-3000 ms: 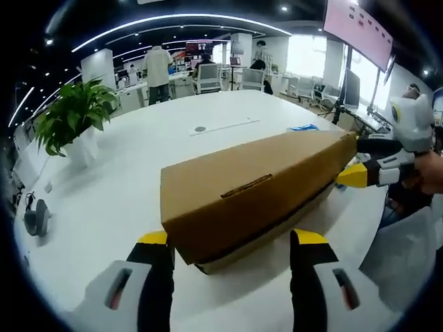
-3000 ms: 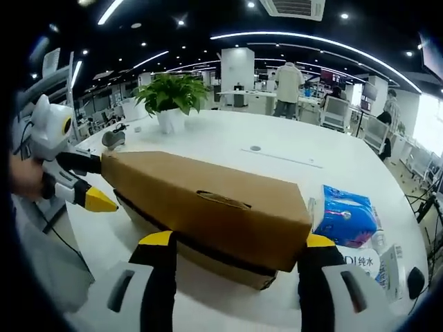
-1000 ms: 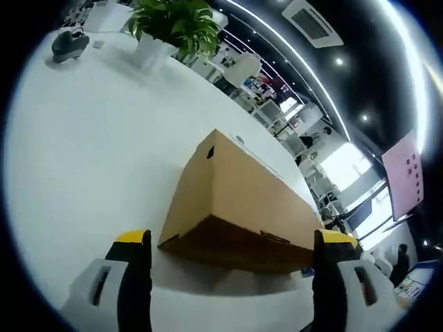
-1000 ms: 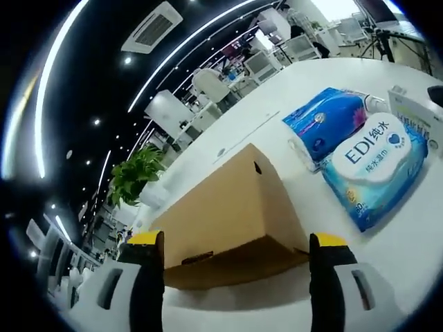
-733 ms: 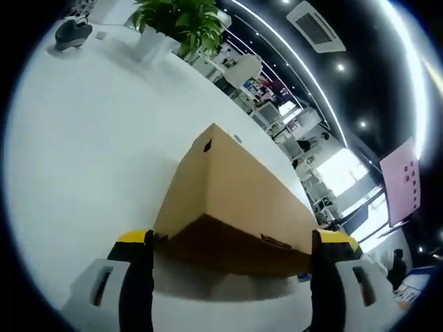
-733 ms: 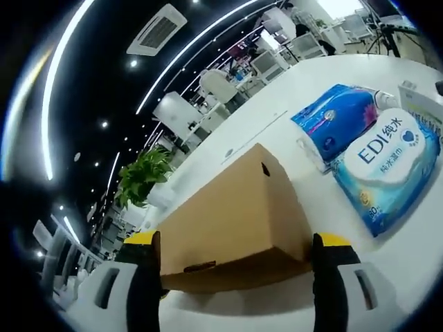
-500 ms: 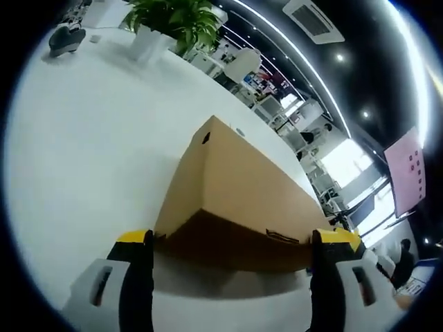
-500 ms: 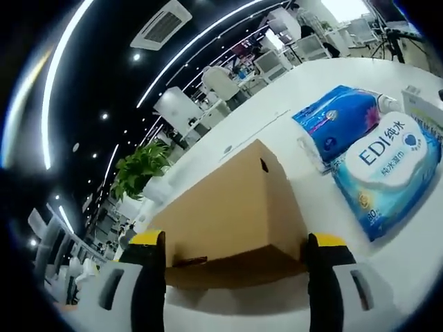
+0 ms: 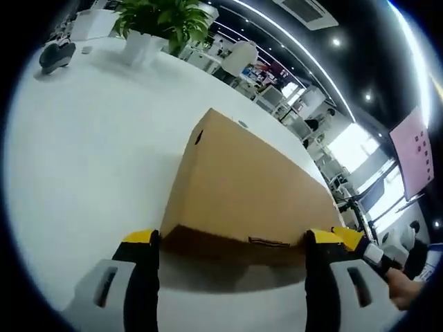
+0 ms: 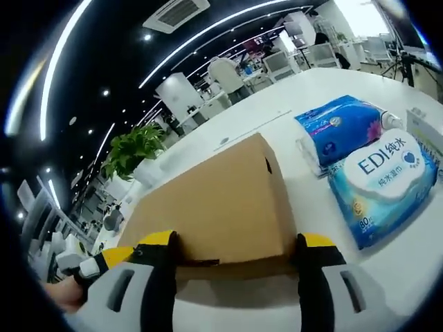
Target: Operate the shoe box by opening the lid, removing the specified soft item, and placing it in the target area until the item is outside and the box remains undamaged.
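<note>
— How are your grippers sitting?
— Your left gripper is spreading wide across one end of the shoe box, gripping nothing; your right gripper is straddling the opposite end likewise.
— And the box?
— It's lying closed on the white table, wipes pack beside it.

Long ceiling light strips and small spotlights give bright, even light from overhead, and a window beyond the far edge of the white surface is blown out to white. The surface glares pale, with a soft dark shadow under the near end of the cardboard box. Fisheye distortion bends straight lines strongly towards the edges in both views, where detail is soft and smeared, and a hand low in the right gripper view is blurred.
</note>
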`<state>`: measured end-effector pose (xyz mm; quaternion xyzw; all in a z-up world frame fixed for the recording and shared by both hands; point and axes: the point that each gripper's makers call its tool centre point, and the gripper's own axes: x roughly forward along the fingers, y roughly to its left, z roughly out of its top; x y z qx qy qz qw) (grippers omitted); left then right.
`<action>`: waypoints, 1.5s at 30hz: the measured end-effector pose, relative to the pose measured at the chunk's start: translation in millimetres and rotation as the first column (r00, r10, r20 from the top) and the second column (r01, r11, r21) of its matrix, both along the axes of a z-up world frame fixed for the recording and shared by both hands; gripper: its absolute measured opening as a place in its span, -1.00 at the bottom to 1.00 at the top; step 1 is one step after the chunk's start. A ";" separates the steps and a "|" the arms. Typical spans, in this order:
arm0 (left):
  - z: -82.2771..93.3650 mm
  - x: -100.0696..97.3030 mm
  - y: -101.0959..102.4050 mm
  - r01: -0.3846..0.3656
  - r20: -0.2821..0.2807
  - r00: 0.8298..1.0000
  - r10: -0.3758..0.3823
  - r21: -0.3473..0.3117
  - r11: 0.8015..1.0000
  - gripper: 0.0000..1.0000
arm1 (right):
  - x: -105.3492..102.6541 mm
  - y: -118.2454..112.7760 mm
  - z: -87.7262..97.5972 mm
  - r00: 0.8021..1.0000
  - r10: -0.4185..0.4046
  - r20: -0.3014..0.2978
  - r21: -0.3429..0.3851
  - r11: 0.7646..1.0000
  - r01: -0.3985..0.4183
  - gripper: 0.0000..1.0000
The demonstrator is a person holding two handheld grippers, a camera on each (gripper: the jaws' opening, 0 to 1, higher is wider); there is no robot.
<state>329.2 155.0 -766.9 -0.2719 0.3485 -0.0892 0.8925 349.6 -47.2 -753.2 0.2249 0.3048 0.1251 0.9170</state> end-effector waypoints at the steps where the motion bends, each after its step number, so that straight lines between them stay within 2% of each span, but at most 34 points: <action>1: 1.2 0.9 -0.9 -0.005 0.000 1.000 0.005 -0.015 1.000 0.70 | -0.4 -0.8 0.5 1.000 -0.004 0.005 0.008 1.000 0.004 0.34; 8: 1.1 1.2 0.5 -0.012 0.011 1.000 0.012 -0.012 1.000 0.70 | 0.7 0.5 1.7 1.000 -0.008 0.014 0.002 1.000 0.008 0.32; 14: 1.5 2.5 0.6 -0.003 -0.002 1.000 0.003 -0.013 1.000 0.71 | 2.2 0.6 1.8 1.000 -0.010 0.017 -0.001 1.000 0.010 0.34; 19: 1.5 4.2 1.5 0.029 -0.051 0.998 -0.030 -0.021 0.999 0.71 | 5.0 -0.2 2.7 1.000 0.016 -0.012 -0.002 1.000 -0.016 0.35; 22: 3.2 2.6 3.2 0.036 -0.063 0.997 -0.038 -0.028 0.999 0.66 | 6.4 -7.2 7.1 1.000 0.017 0.003 -0.022 1.000 -0.017 0.30; 24: 6.3 0.9 5.7 0.045 -0.061 0.997 -0.046 -0.032 0.998 0.63 | 4.0 -8.9 13.5 1.000 0.025 0.008 -0.013 1.000 -0.025 0.27; 27: 17.3 -0.4 13.4 0.045 -0.024 0.999 -0.046 -0.046 0.998 0.63 | 2.3 -13.4 22.4 0.999 0.031 0.035 -0.022 0.999 -0.030 0.36; 29: 20.1 -2.2 18.9 0.057 -0.010 0.998 -0.058 -0.024 0.998 0.63 | 0.5 -14.7 24.4 0.998 0.039 0.039 -0.028 0.999 -0.038 0.40; 30: 21.6 -4.2 22.2 0.063 -0.007 0.998 -0.063 -0.012 0.998 0.63 | -1.5 -17.9 25.9 0.996 0.064 0.054 -0.082 0.995 -0.060 0.39; 31: 23.6 -5.7 25.8 0.067 0.000 0.998 -0.067 0.002 0.998 0.63 | -4.3 -19.5 28.1 0.993 0.099 0.068 -0.147 0.985 -0.088 0.38; 34: 32.1 -7.9 30.1 0.074 0.033 0.997 -0.075 0.031 0.997 0.63 | -8.3 -14.3 38.3 0.982 0.152 0.109 -0.207 0.970 -0.127 0.37; 36: 47.9 -4.9 34.5 0.059 0.099 0.993 -0.067 0.087 0.994 0.60 | -9.9 -11.9 45.8 0.975 0.176 0.134 -0.237 0.961 -0.141 0.37; 37: 57.8 -5.3 31.9 0.077 0.136 0.986 -0.091 0.109 0.991 0.60 | -10.6 -11.1 47.9 0.970 0.198 0.141 -0.261 0.952 -0.157 0.37; 38: 61.6 -7.4 28.9 0.102 0.146 0.982 -0.120 0.124 0.987 0.61 | -12.0 -9.3 51.8 0.960 0.232 0.155 -0.302 0.937 -0.177 0.37; 40: 63.2 -15.0 24.0 0.179 0.147 0.967 -0.210 0.199 0.964 0.64 | -15.3 -3.9 58.2 0.936 0.308 0.172 -0.373 0.899 -0.227 0.34; 41: 62.7 -17.0 24.3 0.199 0.154 0.958 -0.240 0.242 0.950 0.66 | -16.7 -2.7 60.1 0.929 0.325 0.175 -0.394 0.888 -0.237 0.32; 42: 59.2 -20.8 26.4 0.229 0.143 0.948 -0.284 0.313 0.922 0.67 | -17.3 -2.5 63.2 0.920 0.347 0.183 -0.433 0.869 -0.242 0.30; 43: 58.4 -22.5 28.1 0.238 0.142 0.942 -0.303 0.352 0.905 0.66 | -17.7 -2.5 65.0 0.909 0.371 0.188 -0.466 0.849 -0.249 0.28; 44: 59.2 -24.6 27.3 0.246 0.153 0.934 -0.323 0.378 0.892 0.63 | -18.7 -4.0 65.5 0.898 0.401 0.182 -0.523 0.813 -0.257 0.27; 45: 59.0 -26.7 26.5 0.257 0.154 0.929 -0.337 0.387 0.886 0.59 | -19.7 -3.9 64.9 0.893 0.415 0.175 -0.540 0.799 -0.265 0.27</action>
